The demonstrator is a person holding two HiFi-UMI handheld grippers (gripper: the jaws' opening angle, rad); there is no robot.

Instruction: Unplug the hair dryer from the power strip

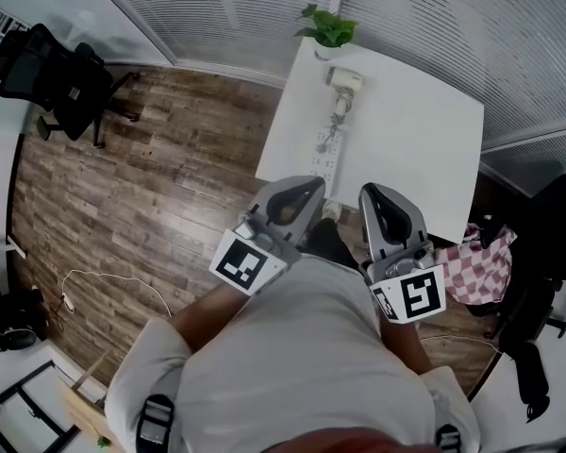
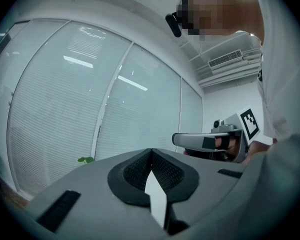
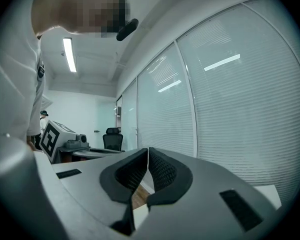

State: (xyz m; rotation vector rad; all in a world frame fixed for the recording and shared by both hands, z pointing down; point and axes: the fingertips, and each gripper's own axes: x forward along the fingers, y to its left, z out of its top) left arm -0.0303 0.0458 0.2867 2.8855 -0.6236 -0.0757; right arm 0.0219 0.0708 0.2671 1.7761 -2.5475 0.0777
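The left gripper (image 2: 151, 151) and right gripper (image 3: 148, 150) both have their jaws closed on nothing, level by the person's chest. Well ahead on the white desk (image 1: 424, 130), the hair dryer (image 1: 344, 81) lies beyond the power strip (image 1: 325, 154), apparently plugged in. This looks like the approach; next, reach forward, open the jaws and take the plug

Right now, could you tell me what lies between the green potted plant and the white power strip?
The white hair dryer lies there on the white table, as the head view shows.
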